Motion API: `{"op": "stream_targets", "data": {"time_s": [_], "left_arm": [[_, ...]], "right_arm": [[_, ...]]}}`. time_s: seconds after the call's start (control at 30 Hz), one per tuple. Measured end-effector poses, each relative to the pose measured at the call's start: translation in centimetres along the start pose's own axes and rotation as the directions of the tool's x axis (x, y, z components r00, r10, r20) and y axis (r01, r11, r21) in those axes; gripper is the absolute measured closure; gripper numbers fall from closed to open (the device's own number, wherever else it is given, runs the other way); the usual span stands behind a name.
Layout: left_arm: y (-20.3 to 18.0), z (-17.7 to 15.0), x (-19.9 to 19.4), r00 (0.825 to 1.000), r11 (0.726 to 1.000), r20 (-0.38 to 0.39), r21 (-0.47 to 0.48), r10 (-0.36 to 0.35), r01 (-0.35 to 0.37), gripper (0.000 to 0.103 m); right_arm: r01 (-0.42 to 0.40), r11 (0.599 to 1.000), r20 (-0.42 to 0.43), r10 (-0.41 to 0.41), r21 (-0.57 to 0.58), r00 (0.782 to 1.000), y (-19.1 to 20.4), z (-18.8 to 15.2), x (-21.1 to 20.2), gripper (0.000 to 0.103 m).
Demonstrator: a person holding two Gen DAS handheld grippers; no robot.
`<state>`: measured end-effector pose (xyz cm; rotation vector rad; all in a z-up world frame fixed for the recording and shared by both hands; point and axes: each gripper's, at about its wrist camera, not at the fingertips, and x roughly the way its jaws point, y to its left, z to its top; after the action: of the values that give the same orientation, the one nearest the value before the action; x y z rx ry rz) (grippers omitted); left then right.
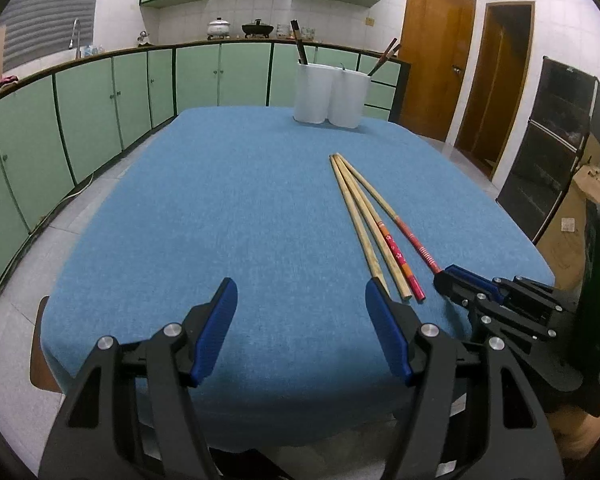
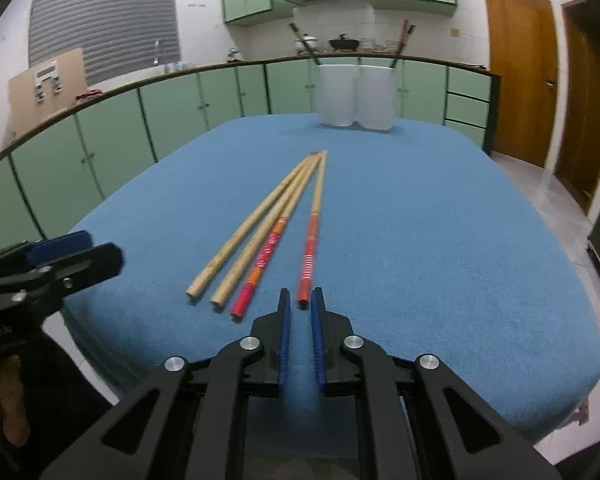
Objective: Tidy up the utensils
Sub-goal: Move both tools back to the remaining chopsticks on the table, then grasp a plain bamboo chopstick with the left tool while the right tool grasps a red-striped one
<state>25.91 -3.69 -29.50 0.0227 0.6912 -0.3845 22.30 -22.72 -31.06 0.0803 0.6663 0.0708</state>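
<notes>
Nipping only the near red tip of the rightmost chopstick (image 2: 311,240), my right hand-held gripper (image 2: 300,306), nearly shut, could let it pivot or slip; my left hand-held gripper (image 1: 300,308) hangs open, empty.

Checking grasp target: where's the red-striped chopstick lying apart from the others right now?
In the right wrist view, the red-striped chopstick lies on the blue tablecloth, right of the other three chopsticks, its red end at the right gripper tips.
</notes>
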Motion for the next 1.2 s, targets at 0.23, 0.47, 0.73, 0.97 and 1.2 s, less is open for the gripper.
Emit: {"op": "stream_targets", "data": {"time_s": [0.23,0.47,0.73,0.97,1.2], "left_arm": [[-1.3,-0.3,0.9,1.000,0.999,-0.020,0.035,-0.015,0.016,0.038],[-3.4,-0.7,2.3,0.999,0.996,-0.042,0.085,-0.033,0.036,0.038],[-4.8,-0.6,4.2,0.998,0.995,-0.061,0.098,0.003,0.003,0.040],[-4.5,-0.6,4.4,0.998,0.996,-0.048,0.083,0.042,-0.038,0.045],[-5.3,-0.8,4.7,0.999,0.994,-0.031,0.104,0.011,-0.008,0.069]], "right_arm": [[0.045,0.999,0.003,-0.045,0.015,0.999,-1.1,0.1,0.3,0.098],[0.111,0.987,-0.006,-0.111,0.116,0.994,-4.8,-0.1,-0.8,0.097],[0.107,0.986,-0.010,-0.106,0.131,0.994,-5.8,-0.4,-1.5,0.097],[0.105,0.989,0.009,-0.106,0.106,0.994,-5.5,-0.7,-1.3,0.093],[0.098,0.992,0.019,-0.100,0.081,0.995,-4.6,-0.9,-1.1,0.090]]}}
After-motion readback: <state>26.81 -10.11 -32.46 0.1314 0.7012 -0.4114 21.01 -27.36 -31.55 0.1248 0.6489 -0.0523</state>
